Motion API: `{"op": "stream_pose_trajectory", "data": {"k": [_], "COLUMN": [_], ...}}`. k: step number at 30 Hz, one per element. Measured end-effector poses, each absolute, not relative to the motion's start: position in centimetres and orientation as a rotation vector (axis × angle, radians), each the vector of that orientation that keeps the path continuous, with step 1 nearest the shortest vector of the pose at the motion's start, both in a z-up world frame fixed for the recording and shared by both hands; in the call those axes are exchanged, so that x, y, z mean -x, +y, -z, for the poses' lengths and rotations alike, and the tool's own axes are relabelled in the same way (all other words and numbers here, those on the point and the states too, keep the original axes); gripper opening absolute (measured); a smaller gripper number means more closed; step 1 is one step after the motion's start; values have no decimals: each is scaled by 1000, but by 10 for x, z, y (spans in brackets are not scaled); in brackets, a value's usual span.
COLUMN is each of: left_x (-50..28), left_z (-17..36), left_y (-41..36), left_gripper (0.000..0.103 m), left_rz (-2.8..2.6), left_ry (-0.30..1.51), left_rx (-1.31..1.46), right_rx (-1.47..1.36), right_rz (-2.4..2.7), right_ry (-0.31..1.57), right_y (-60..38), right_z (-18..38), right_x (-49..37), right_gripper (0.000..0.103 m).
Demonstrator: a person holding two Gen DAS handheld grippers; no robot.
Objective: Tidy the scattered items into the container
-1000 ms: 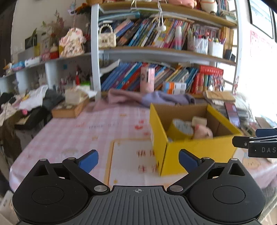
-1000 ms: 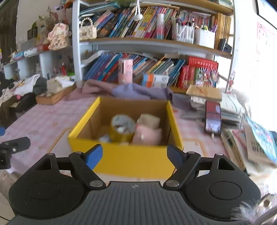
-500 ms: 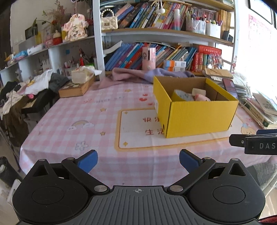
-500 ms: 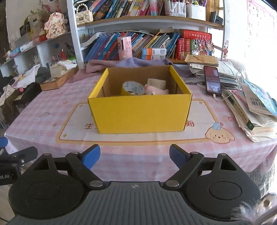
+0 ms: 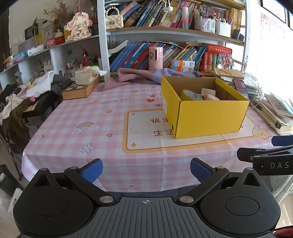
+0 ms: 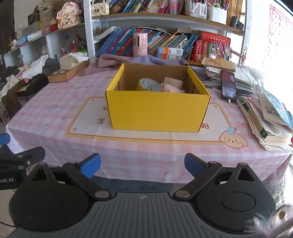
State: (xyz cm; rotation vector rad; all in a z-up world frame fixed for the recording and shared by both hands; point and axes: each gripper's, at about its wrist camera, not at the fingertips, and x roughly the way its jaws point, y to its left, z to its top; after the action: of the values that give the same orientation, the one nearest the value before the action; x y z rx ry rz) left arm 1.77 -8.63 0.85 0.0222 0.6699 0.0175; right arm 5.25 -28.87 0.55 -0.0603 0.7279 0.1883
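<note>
While both my left gripper [image 5: 145, 169] and right gripper [image 6: 142, 164] hung agape and empty off the table's [image 5: 102, 117] near edge, its jaws having just widened, the yellow box [image 6: 157, 111] held everything; I judged only withdrawal remained.

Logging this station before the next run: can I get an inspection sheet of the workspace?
Surface: pink checked tablecloth, mat print at centre.
Job's things: yellow box on the mat; tape roll and pink and beige items inside.
Clutter: phone and book pile at right, wooden box at left.
Grippers: left hand-held gripper and right hand-held gripper open, empty, off the near edge.
Cables: white lead from the phone.
Surroundings: bookshelves behind.
</note>
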Motion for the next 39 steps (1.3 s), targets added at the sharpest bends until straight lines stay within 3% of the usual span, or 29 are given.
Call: {"op": "stream_pose_trajectory", "data": {"k": [39], "left_x": [-18], "left_z": [-1], "left_y": [-81], "left_gripper": [103], "left_rz": [-1], "left_ry": [731], "left_rx": [25], "right_rx": [105], "right_rz": [-230], "right_ry": [748], "right_y": [-275], "right_z": [-3], "right_x": [-50], "right_gripper": [100]}}
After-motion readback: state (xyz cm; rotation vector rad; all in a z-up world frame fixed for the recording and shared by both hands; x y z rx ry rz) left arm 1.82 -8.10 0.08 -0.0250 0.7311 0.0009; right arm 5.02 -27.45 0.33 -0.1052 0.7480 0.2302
